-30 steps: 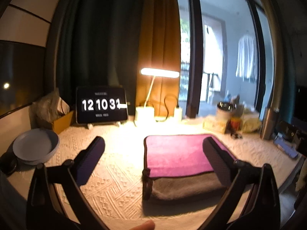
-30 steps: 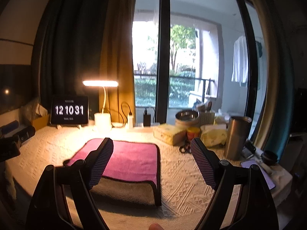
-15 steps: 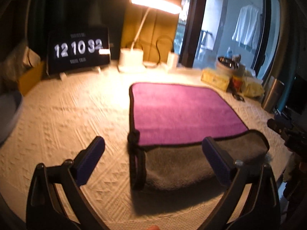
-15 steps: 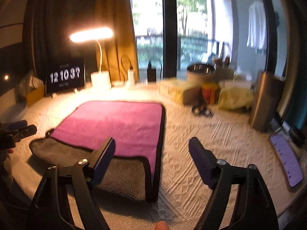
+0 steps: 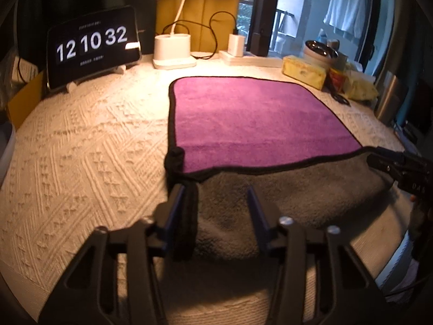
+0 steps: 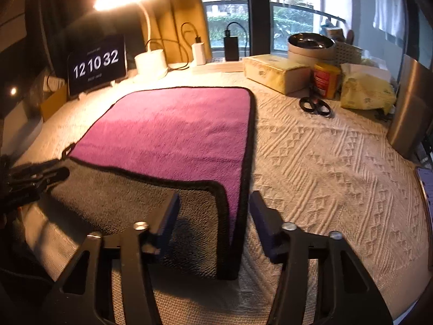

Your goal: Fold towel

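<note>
The soft, limp purple-and-grey plush towel (image 5: 259, 119) looks light and floppy, best pinched at its near black-bound corners, where the left gripper (image 5: 216, 214) at seven o'clock and the right gripper (image 6: 213, 216) at five o'clock stand with fingers spread.

From my left wrist view the white desk lamp (image 5: 175, 46) loses its head past the top edge. The small grey text lines on the black tablet clock (image 5: 92, 47) are too tiny to read. My black phone (image 6: 426, 200) is cropped at the right rim.
</note>
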Available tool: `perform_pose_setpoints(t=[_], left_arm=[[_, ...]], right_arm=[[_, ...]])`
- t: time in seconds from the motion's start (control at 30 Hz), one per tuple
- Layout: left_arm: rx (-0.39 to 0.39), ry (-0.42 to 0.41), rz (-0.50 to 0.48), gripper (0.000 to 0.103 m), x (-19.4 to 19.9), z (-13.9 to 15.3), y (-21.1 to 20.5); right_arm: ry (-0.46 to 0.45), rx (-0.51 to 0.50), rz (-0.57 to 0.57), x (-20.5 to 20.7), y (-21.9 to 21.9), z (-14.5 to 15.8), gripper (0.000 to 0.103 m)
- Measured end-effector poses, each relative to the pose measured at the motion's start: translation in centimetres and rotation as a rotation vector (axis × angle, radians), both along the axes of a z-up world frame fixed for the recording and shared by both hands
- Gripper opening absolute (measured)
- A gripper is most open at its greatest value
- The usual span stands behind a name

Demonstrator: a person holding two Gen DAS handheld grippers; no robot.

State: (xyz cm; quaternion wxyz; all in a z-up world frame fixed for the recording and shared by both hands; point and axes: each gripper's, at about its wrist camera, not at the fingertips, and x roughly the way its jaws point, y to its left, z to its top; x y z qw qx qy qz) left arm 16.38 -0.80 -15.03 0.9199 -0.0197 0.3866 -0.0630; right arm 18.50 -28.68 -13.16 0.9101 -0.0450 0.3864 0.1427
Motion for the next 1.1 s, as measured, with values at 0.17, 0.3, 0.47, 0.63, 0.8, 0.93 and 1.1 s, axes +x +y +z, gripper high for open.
perform_pose_setpoints(t=[0.17, 0.3, 0.47, 0.63, 0.8, 0.93, 1.1], left_arm=[[0.05, -0.035, -0.034, 0.028, -0.6, 0.1, -0.6], [0.084, -0.067, -0.027, 0.019, -1.3, 0.2, -1.1], [0.079, -0.103, -0.024, 0.016, -2.2, 0.6, -1.3], [0.055, -0.144, -0.027, 0.015, -2.8, 1.9, -1.0], [0.042, -0.206, -0.034, 0.015, -3.5, 3.9, -0.7], [0.037, -0.242, -0.031, 0.015, -3.1, 5.2, -0.3], [0.036, -0.28, -0.034, 0.015, -2.2, 6.5, -0.1]], right_arm=[[0.01, -0.034, 0.024, -0.2, 0.9, -0.5, 0.023], [-0.001, -0.03, 0.027, -0.6, 1.1, -0.5, 0.009], [-0.055, -0.03, 0.016, -1.6, 1.1, 0.2, 0.005], [-0.115, -0.023, 0.011, -2.4, 1.0, 1.6, 0.005], [-0.197, -0.03, 0.018, -3.1, 1.5, 3.8, 0.005], [-0.253, -0.034, 0.029, -3.2, 1.9, 5.3, 0.005], [-0.299, -0.029, 0.025, -2.5, 2.0, 6.5, 0.005]])
